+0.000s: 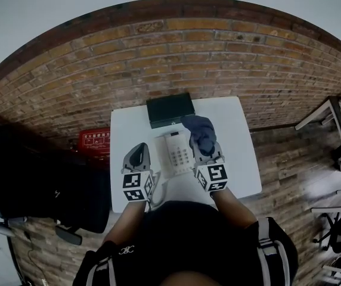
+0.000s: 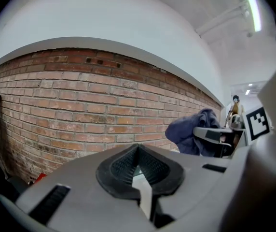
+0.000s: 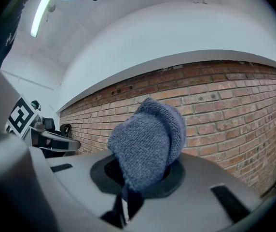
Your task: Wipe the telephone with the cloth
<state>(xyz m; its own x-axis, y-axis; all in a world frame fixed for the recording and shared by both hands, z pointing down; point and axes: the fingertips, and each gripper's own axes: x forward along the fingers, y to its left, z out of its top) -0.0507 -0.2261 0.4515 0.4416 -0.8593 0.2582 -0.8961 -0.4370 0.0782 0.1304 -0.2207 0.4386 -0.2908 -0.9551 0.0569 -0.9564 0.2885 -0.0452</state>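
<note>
A white telephone (image 1: pixel 178 151) with a keypad lies in the middle of the white table (image 1: pixel 242 159). My right gripper (image 1: pixel 205 152) hovers at the phone's right side, shut on a blue knitted cloth (image 1: pixel 200 132) that bunches out past its tips. In the right gripper view the cloth (image 3: pixel 147 139) bulges up from the shut right gripper (image 3: pixel 127 190). My left gripper (image 1: pixel 138 156) sits left of the phone, shut with nothing in it. The left gripper view shows its own tips (image 2: pixel 138 172) closed, with the cloth (image 2: pixel 191 132) off to the right.
A black box (image 1: pixel 169 109) stands at the table's far edge, just behind the phone. A red crate (image 1: pixel 96 142) and a black chair (image 1: pixel 39 183) are on the floor to the left. A brick wall (image 1: pixel 218 52) runs behind; another desk (image 1: pixel 337 118) is far right.
</note>
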